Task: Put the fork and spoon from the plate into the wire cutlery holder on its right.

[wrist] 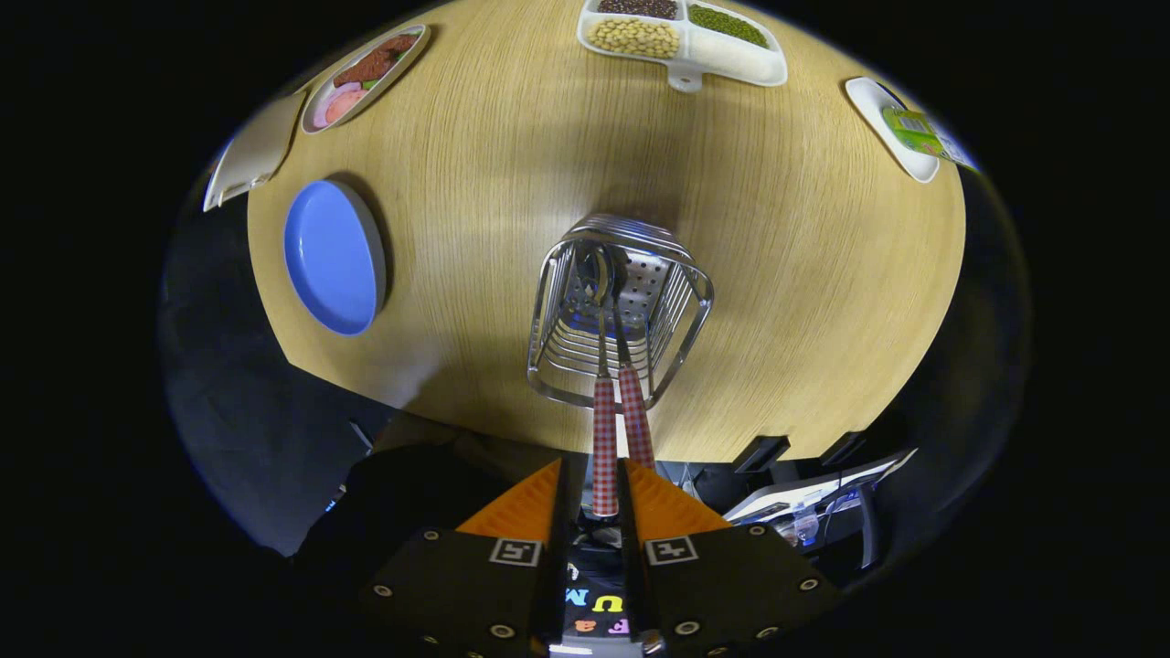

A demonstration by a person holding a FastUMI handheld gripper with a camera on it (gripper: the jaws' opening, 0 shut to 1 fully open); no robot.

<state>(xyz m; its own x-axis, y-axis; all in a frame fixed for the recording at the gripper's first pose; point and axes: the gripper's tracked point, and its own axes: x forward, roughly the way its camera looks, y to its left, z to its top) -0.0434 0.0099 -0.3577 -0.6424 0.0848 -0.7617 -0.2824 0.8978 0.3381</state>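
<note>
The wire cutlery holder (620,311) stands on the wooden table (804,274), just beyond my fingers. Two utensils with red-and-white checked handles stand in it, heads down. The left handle (604,439) runs back between my fingers, and my gripper (592,468) is shut on it. The right handle (635,416) leans beside it, and its end passes behind my right finger (667,503). I cannot tell which utensil is the fork and which the spoon. The blue plate (334,256) lies to the left of the holder with nothing on it.
At the far side of the table sit a white divided tray of beans (731,55), a dish of food (366,73) and a white dish with a green packet (900,137). A pale lid (251,151) lies beyond the blue plate. The table's near edge runs just under the holder.
</note>
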